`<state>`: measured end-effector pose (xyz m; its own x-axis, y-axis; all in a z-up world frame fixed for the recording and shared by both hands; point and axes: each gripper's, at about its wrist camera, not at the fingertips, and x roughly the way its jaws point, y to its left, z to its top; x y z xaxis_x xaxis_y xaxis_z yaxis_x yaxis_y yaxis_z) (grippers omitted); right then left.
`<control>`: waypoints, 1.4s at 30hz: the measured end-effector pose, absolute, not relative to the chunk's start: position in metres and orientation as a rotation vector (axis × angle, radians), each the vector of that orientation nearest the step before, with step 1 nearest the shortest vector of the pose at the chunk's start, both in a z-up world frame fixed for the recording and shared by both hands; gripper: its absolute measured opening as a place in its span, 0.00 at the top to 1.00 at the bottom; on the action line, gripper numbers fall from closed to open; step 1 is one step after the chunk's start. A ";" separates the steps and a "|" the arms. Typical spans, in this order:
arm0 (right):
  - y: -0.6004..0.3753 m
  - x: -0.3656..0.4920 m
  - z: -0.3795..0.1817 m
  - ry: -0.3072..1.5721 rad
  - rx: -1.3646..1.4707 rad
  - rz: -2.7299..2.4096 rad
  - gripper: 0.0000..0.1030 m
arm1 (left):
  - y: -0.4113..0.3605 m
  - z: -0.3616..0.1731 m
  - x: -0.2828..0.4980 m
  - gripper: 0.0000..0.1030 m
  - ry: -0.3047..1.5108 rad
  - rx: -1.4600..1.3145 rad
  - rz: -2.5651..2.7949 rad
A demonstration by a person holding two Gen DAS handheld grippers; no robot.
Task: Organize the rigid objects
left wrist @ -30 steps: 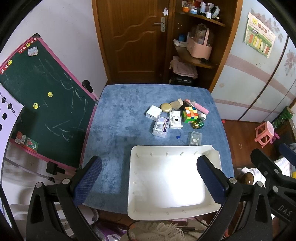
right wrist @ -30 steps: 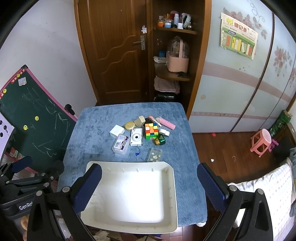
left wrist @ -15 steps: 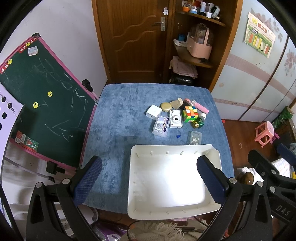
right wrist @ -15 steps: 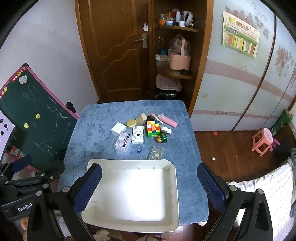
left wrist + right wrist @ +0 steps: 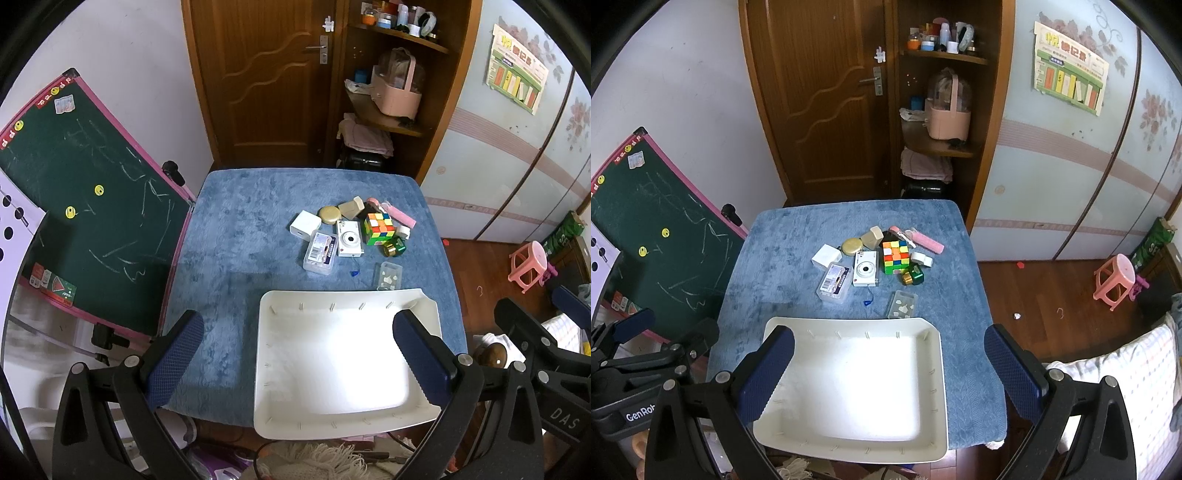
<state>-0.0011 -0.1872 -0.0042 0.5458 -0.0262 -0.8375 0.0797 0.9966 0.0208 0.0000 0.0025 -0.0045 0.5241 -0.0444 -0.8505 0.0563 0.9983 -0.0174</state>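
A white tray [image 5: 280, 369] [image 5: 934, 387] lies empty at the near edge of a blue-covered table [image 5: 240, 229] [image 5: 783, 266]. Beyond it sits a cluster of small objects: a colourful cube [image 5: 378, 229] [image 5: 895, 256], a white toy camera [image 5: 349, 243] [image 5: 865, 273], a clear labelled box [image 5: 320, 251] [image 5: 834, 282], a white square box [image 5: 305, 225], a gold round tin [image 5: 330, 215], a green-gold jar [image 5: 394, 246] [image 5: 913, 277], a small clear case [image 5: 388, 276] [image 5: 902, 304] and a pink stick [image 5: 929, 242]. My left gripper [image 5: 295, 354] and right gripper [image 5: 886, 362] are open and empty, high above the tray.
A green chalkboard [image 5: 74, 192] leans at the table's left side. A wooden door [image 5: 258, 81] and shelves with a pink basket [image 5: 395, 96] stand behind. A pink stool [image 5: 1115, 280] stands on the wooden floor to the right.
The right gripper has risen or drawn back a little, so the table appears slightly lower in its view. The left view barely shifts. Both stay open.
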 end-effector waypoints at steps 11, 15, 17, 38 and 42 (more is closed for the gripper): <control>-0.188 0.000 -0.001 0.990 0.058 -0.063 0.00 | 0.003 -0.005 0.000 0.01 1.016 0.013 -0.060; -0.188 0.000 -0.001 0.990 0.057 -0.062 0.00 | 0.002 -0.003 0.001 0.01 1.014 0.015 -0.059; -0.189 0.001 0.000 0.988 0.056 -0.062 0.00 | 0.002 -0.002 0.003 0.01 1.012 0.019 -0.059; -0.188 0.011 0.005 0.966 0.046 -0.079 0.00 | -0.003 0.001 0.016 0.01 0.977 0.044 -0.064; -0.190 0.014 0.007 0.957 0.054 -0.090 0.00 | 0.000 0.002 0.023 0.01 0.968 0.044 -0.064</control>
